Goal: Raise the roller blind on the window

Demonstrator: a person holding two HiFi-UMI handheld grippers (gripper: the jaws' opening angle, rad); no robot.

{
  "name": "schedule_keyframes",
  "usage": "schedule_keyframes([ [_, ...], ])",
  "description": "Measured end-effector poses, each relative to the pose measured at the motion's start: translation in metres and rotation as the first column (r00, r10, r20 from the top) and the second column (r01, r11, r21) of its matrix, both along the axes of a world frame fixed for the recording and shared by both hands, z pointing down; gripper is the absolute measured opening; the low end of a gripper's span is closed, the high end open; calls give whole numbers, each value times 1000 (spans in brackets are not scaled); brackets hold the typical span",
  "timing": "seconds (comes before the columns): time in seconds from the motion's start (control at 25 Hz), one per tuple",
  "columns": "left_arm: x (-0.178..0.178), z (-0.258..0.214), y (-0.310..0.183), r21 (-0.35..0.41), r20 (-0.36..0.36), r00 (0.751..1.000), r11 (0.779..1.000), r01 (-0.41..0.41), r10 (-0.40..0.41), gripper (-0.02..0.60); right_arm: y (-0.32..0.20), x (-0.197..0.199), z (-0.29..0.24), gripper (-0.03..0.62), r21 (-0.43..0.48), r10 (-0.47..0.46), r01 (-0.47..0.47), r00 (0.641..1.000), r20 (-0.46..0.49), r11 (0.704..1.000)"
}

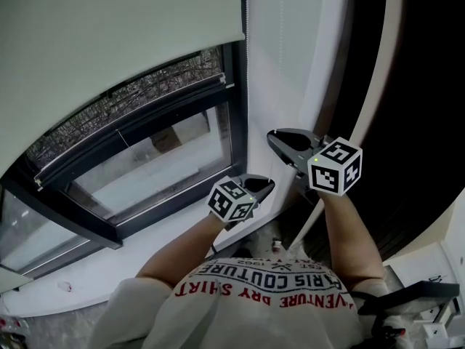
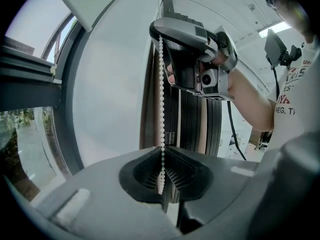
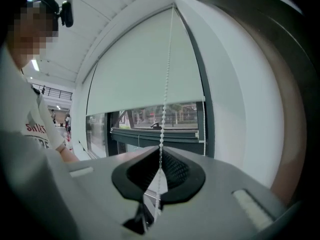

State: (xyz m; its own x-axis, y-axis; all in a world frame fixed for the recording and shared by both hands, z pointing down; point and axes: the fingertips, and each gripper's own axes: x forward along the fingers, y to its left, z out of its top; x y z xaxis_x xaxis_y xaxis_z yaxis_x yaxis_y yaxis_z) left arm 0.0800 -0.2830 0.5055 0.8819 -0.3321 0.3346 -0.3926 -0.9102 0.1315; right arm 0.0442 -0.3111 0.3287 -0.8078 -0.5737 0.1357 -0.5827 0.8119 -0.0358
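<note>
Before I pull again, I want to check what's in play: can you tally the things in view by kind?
grippers: 2 (left gripper, right gripper, each shut on the chain)
bead chain: 1
roller blind: 1
window: 1
total: 5

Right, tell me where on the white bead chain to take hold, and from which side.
Grip the white bead chain on its free vertical run beside the dark window frame, coming in level from the room side so the jaws close across it. It hangs straight and thin, and its beads resist slipping. The left gripper and right gripper are both shut on it this way.
</note>
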Motion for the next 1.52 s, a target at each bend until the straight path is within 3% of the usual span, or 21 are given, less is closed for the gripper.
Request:
schedule_keyframes([
  [0.56, -6, 75, 7, -102, 60, 998, 995, -12, 18, 17, 7, -1, 77, 15, -121, 28, -28, 1000, -1, 992],
  [1.08, -15, 131, 18, -145, 120, 991, 989, -33, 51, 20, 10, -7, 140, 11, -215, 14, -21, 999, -32, 976],
  [1.44, -17, 125, 23, -81, 139, 989, 996, -39, 50, 25, 11, -6, 142, 9, -218, 16, -19, 1000, -16, 976],
  [1.52, -21, 117, 18, -78, 112, 993, 997, -14, 23, 68, 10, -3, 143, 8, -217, 20, -23, 1000, -13, 976],
])
